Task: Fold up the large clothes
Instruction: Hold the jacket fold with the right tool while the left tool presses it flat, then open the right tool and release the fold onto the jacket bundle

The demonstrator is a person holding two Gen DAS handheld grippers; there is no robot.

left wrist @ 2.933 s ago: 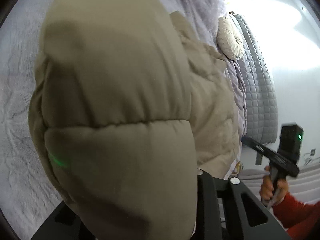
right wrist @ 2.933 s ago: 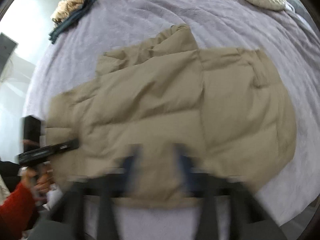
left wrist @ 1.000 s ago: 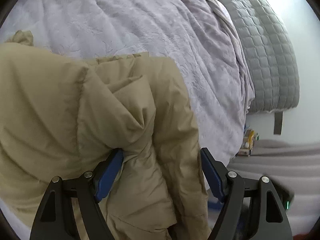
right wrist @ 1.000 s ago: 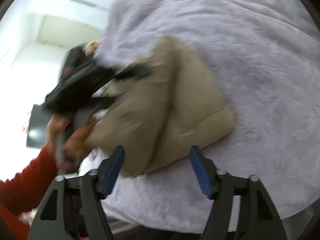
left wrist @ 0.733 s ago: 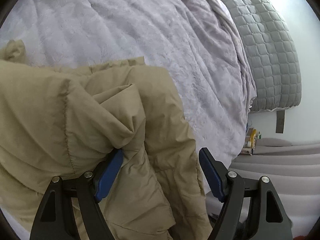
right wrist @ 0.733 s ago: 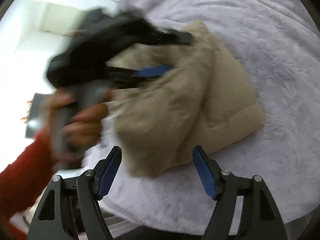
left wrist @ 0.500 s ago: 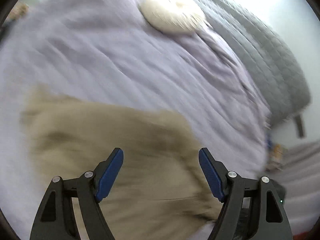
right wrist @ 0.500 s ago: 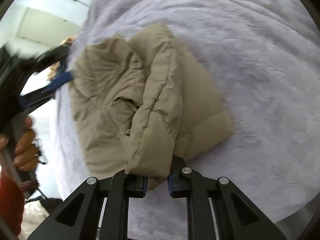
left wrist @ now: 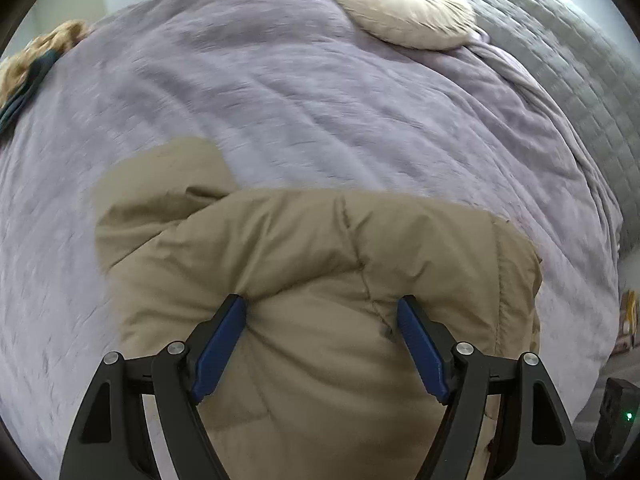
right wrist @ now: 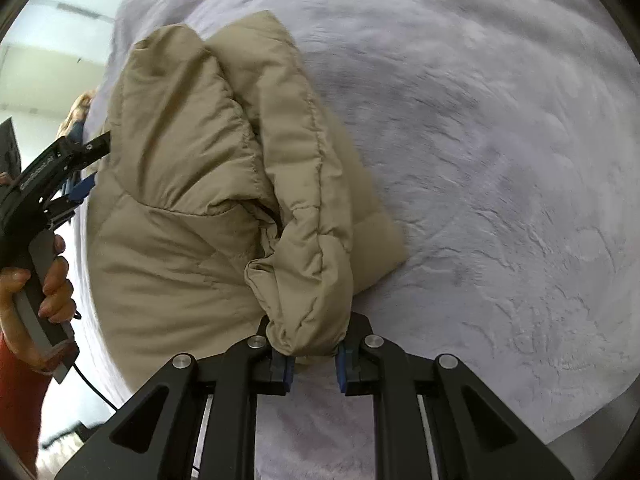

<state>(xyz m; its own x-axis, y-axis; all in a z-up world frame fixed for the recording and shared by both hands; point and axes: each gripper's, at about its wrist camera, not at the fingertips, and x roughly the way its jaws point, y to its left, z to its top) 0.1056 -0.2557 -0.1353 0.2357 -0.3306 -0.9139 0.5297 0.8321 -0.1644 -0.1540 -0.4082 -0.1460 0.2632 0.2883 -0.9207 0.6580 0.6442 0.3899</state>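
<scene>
A tan puffer jacket (left wrist: 320,248) lies bunched and partly folded on the purple bedspread (left wrist: 280,100). My left gripper (left wrist: 320,302) stands open, pointing down, its blue pads (left wrist: 220,336) set wide on either side of a puffy bulge of the jacket's top layer. In the right wrist view the jacket (right wrist: 180,184) has a padded sleeve-like fold running down to my right gripper (right wrist: 312,360), which is shut on the end of that fold. A hand in a red sleeve holds the left gripper (right wrist: 90,166) at the jacket's far left edge.
A round cream cushion (left wrist: 404,8) lies at the head of the bed beside a grey quilted cover (left wrist: 580,92). A heap of brown and dark clothes (left wrist: 36,60) sits at the far left edge. Bare bedspread (right wrist: 500,160) stretches right of the jacket.
My right gripper went from wide open above the jacket to shut on the sleeve fold, and sank lower. The left gripper stayed open; its view swung up the bed, then settled on the jacket.
</scene>
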